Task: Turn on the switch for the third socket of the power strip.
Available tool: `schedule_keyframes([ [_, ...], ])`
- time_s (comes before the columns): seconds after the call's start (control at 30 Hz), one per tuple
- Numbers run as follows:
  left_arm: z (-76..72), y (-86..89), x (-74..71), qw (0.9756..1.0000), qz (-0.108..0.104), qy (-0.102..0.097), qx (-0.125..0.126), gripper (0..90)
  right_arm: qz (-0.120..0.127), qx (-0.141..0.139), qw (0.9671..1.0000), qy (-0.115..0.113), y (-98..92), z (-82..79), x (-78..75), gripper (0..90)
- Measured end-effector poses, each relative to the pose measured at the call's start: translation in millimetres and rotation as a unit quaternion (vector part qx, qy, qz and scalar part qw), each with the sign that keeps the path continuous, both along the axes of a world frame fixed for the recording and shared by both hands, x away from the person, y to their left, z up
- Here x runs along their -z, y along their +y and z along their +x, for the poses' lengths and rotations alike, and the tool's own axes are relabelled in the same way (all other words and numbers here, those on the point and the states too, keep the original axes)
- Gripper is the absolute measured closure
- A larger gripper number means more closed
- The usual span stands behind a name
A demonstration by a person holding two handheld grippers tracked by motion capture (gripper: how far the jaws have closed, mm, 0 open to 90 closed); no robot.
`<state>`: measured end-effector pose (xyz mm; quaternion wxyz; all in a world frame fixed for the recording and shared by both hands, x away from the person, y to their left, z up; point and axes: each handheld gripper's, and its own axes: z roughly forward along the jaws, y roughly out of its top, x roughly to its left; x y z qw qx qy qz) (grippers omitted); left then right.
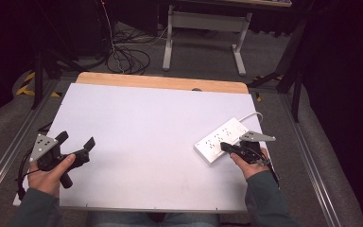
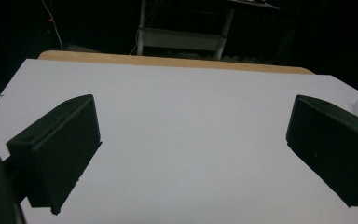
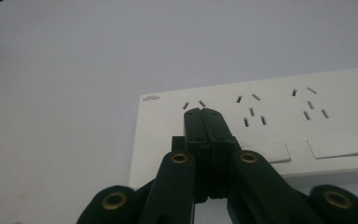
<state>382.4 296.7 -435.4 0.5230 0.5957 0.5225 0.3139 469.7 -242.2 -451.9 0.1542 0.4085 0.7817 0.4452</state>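
Fingers [image 3: 203, 112] over smooth white power strip [image 3: 279, 126]

Table: white sheet [image 1: 142, 142] covers most of the frame centre; bare wooden edge [image 1: 160, 81] shows along its far side.
Frame: grey metal rails [image 1: 9, 146] run down lower left and lower right of the table.
Floor: grey carpet [image 1: 203, 61], top centre; black-and-yellow hazard tape [image 1: 26, 85] at upper left.
Cables: dark tangle [image 1: 127, 59] on the floor, upper centre-left.
Furniture: pale desk legs [image 1: 238, 54] with feet, top centre.
Light: table lit; surroundings at both sides nearly black.
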Motion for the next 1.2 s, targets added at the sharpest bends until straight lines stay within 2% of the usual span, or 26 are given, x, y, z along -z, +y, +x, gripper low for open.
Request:
schedule_keyframes([
  [0.6,-0.2,0.4,-0.1,1.0,0.002,0.001,0.001,3.3,-0.03,-0.003,0.9995,0.006,4.1,5.9,4.4,90.0],
  [0.83,-1.0,0.5,-0.7,1.0,0.003,0.0,0.002,3.4,-0.05,-0.005,0.9987,0.01,7.4,11.0,7.3,90.0],
  [1.0,-1.2,1.3,-0.3,1.0,0.001,0.0,-0.001,3.4,-0.045,-0.002,0.9989,0.013,6.2,11.1,6.8,90.0],
  [1.2,-1.1,1.0,-0.3,1.0,0.002,0.001,0.0,3.5,-0.059,-0.005,0.9981,0.015,8.3,11.8,9.2,89.9],
])
